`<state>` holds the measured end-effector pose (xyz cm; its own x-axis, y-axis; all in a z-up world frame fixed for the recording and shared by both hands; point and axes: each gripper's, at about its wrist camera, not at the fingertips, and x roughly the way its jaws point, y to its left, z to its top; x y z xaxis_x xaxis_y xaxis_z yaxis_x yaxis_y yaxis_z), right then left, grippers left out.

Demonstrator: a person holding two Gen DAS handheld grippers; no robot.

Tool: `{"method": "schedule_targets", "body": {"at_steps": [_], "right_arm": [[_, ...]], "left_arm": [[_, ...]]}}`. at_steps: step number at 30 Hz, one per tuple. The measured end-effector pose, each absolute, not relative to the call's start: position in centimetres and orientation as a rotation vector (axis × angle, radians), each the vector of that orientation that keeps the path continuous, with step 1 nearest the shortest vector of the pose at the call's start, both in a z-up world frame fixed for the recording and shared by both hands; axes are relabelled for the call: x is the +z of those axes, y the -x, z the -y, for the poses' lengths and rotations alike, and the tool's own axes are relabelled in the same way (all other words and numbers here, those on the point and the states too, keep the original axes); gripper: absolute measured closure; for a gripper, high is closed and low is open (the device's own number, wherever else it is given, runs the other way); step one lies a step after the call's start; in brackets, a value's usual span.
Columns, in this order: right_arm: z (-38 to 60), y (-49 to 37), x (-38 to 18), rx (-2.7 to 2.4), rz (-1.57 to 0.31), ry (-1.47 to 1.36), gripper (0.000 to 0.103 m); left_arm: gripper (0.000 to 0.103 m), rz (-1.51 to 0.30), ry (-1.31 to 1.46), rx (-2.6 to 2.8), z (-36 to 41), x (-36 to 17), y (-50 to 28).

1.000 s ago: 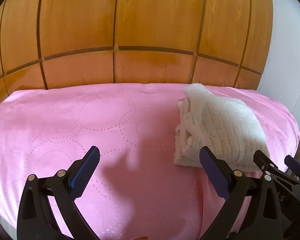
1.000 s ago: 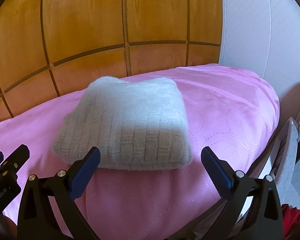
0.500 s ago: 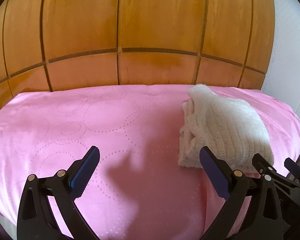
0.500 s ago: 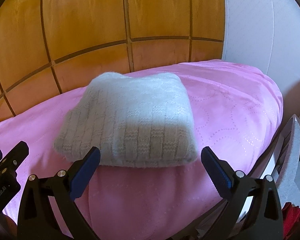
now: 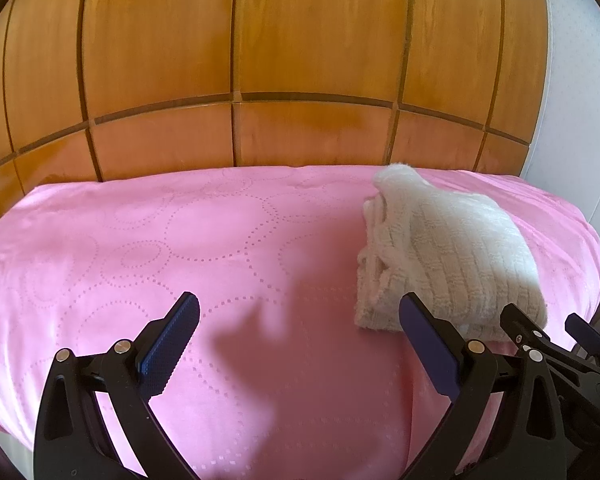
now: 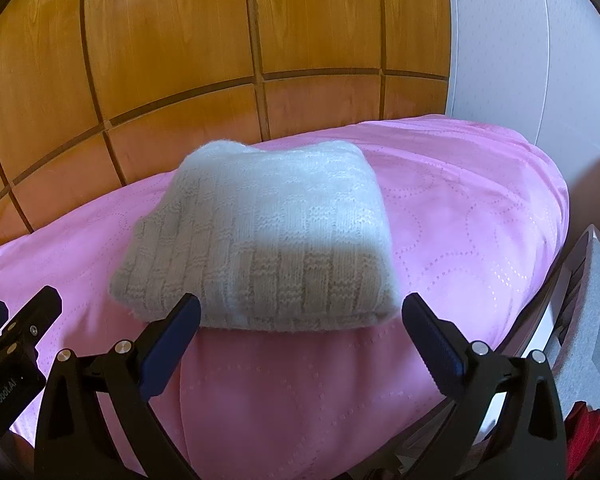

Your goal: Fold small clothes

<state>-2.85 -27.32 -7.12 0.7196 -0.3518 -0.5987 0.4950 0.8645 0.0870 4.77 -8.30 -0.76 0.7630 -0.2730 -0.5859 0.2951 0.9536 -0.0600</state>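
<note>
A: Setting: wood-panelled wall across the top of both views; below it a bed under a pink cover.

B: Item: one cream knit garment, folded into a thick block. In the left view it sits at right of centre; in the right view, mid-frame, resting on the cover.

A: Tools: left gripper, jaws spread wide, holding nothing, over bare cover at the bottom of frame. Right gripper, jaws likewise apart and empty, just short of the garment's near edge.

B: Condition: the fold looks finished, in my judgement. Loose layered edges show on the block's left side in the left view.

A: Risks: a jaw catching those layers could drag the stack open. The soft cover gives no firm backing, so a push may slide or tip the block. Its right side lies near the bed's drop-off; a nudge that way might send it over.
</note>
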Motion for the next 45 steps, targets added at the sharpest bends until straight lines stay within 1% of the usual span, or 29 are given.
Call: {"method": "schedule_targets", "body": {"at_steps": [22,27,31,35,40,45], "right_arm": [[27.2,2.7,-7.1,-0.465,-0.610,-0.249,0.002],[27.9,2.7,-6.4,-0.458,-0.582,-0.262,0.002],[31.6,2.1,-4.8,-0.494,-0.538,-0.323,0.002],[37.7,-0.2,-4.3,-0.578,-0.550,-0.386,0.002],[46.4,-5.4,-7.1,-0.721,-0.665,-0.374,0.002],[51.9,-9.8,-10.3,-0.754,-0.780,-0.393,0.002]], "left_arm": [[0.004,-0.627,-0.049,-0.315,8.0,-0.7,-4.8],[0.004,-0.656,-0.047,-0.315,8.1,-1.1,-5.1],[0.004,-0.690,-0.031,-0.311,8.0,-1.7,-5.5],[0.004,-0.736,-0.008,-0.294,7.6,-2.7,-6.4],[0.004,-0.771,0.003,-0.270,7.1,-3.9,-7.5],[0.004,-0.820,0.010,-0.232,5.7,-5.7,-9.9]]}}
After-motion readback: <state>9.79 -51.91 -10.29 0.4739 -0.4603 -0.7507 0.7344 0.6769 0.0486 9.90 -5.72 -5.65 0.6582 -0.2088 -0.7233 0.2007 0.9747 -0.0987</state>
